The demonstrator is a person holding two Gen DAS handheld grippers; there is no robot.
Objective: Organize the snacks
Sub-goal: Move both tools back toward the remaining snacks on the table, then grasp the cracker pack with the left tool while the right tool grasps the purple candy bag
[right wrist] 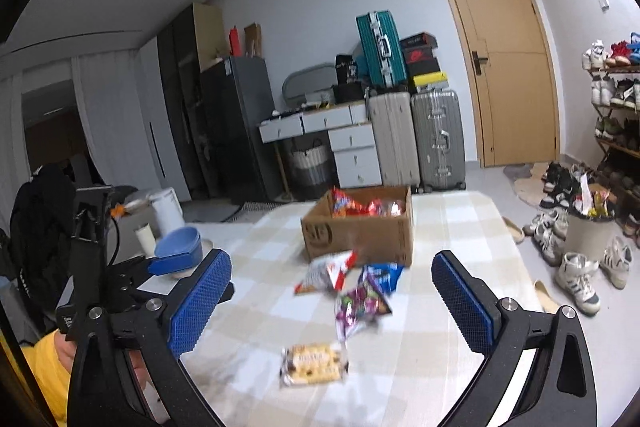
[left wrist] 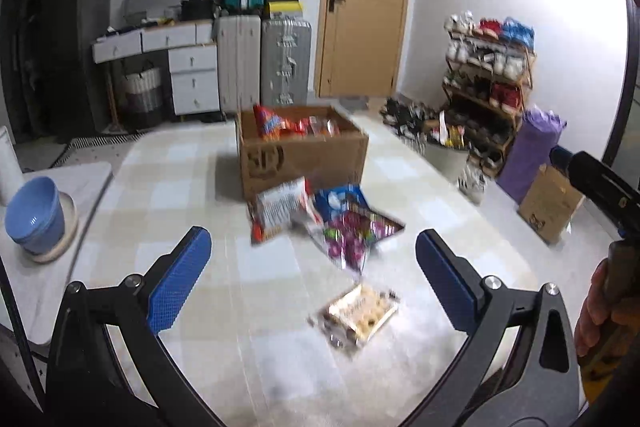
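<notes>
where the checked tablecloth [left wrist: 192, 187] runs back from the camera, a cardboard box [left wrist: 304, 159] stands open, holding red snack bags [left wrist: 280, 125]. just before its front wall lie a white-and-red bag [left wrist: 280, 211], a blue bag [left wrist: 340, 201] and a purple bag [left wrist: 352, 239], overlapping; a cookie pack [right wrist: 314, 363] lies apart, nearer. the left gripper [left wrist: 314, 279] and right gripper [right wrist: 332, 303] both gape wide, holding nothing. bare cloth flanks the box; a blue bowl [left wrist: 34, 219] sits near the left edge.
</notes>
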